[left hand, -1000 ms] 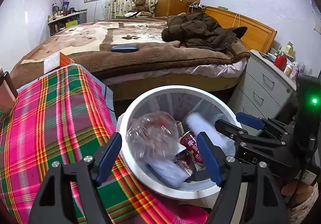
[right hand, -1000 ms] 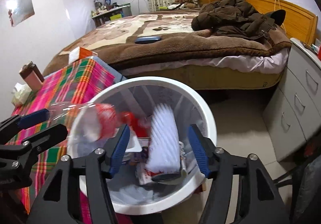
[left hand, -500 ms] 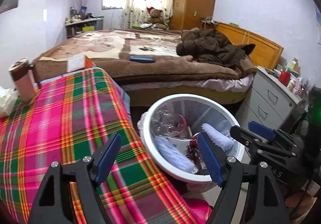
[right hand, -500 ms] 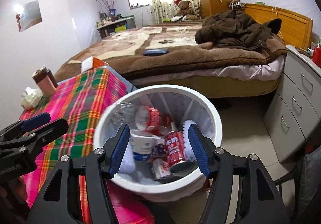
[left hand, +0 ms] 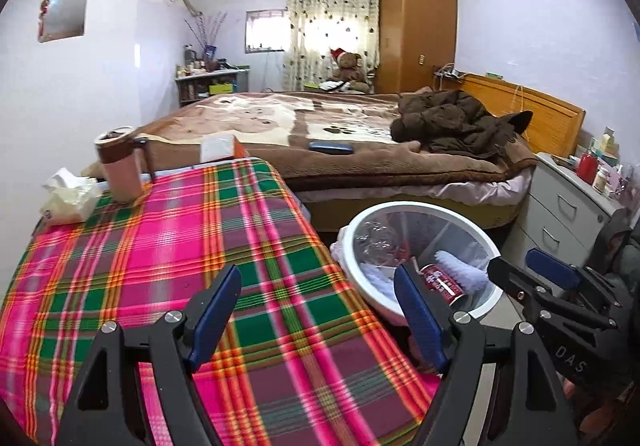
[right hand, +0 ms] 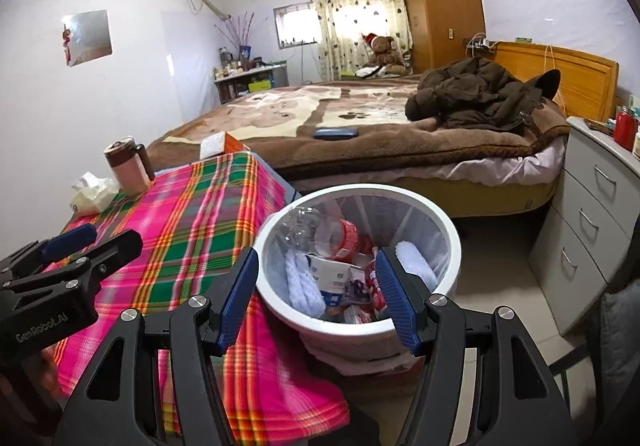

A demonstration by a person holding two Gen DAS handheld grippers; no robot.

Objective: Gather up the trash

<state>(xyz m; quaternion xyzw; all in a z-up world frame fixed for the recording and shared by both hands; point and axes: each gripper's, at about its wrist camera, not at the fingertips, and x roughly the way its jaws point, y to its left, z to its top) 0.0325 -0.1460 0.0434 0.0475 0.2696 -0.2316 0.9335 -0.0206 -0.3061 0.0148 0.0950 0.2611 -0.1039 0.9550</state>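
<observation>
- A pink-and-green plaid tablecloth (left hand: 168, 246) covers the table.
- A pink tumbler with a brown lid (left hand: 119, 166) stands at its far edge, just beside a crumpled white tissue pack (left hand: 68, 194).
- A brown blanket with a bear pattern (right hand: 320, 114) covers the bed.
- A dark brown jacket (right hand: 480, 94) lies heaped near the wooden headboard (right hand: 560, 74).
- A grey drawer cabinet (right hand: 596, 214) stands beside the bed.

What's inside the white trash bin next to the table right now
Inside the white trash bin: a clear plastic bottle with a red label, a red can, a small carton and white fluffy pieces. Whatever lies beneath them is covered.
</observation>
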